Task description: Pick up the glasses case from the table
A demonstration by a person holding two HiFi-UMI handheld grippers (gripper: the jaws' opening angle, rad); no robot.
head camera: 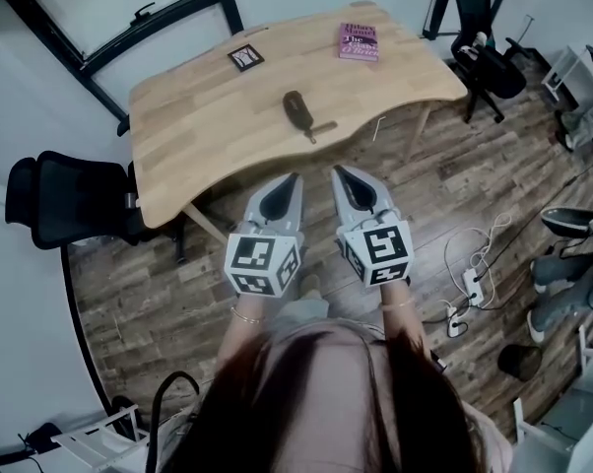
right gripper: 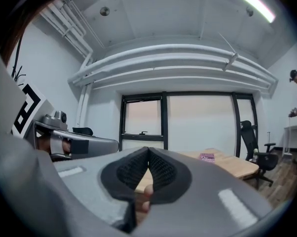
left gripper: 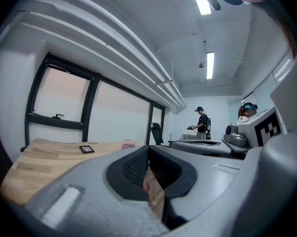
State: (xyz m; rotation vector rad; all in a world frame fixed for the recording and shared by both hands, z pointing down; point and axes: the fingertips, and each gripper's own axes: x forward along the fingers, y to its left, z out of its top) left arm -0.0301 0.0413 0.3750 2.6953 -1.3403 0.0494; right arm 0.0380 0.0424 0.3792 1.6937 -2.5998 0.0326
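Observation:
The glasses case (head camera: 297,112), dark and oblong, lies near the front edge of the wooden table (head camera: 198,126). A small tan piece (head camera: 322,127) rests against its near end. My left gripper (head camera: 296,178) and right gripper (head camera: 337,171) are held side by side over the floor, short of the table's front edge, both pointing at the case. Both are shut with nothing between the jaws. In the left gripper view the jaws of the left gripper (left gripper: 148,147) meet at the tips. The right gripper (right gripper: 148,148) looks the same in its own view. In both gripper views the jaws hide the case.
A pink book (head camera: 359,42) and a black marker card (head camera: 244,57) lie at the table's far side. A black chair (head camera: 65,200) stands at the table's left, an office chair (head camera: 489,67) at the back right. A power strip with cables (head camera: 469,289) lies on the floor. Another person (left gripper: 202,123) stands far off.

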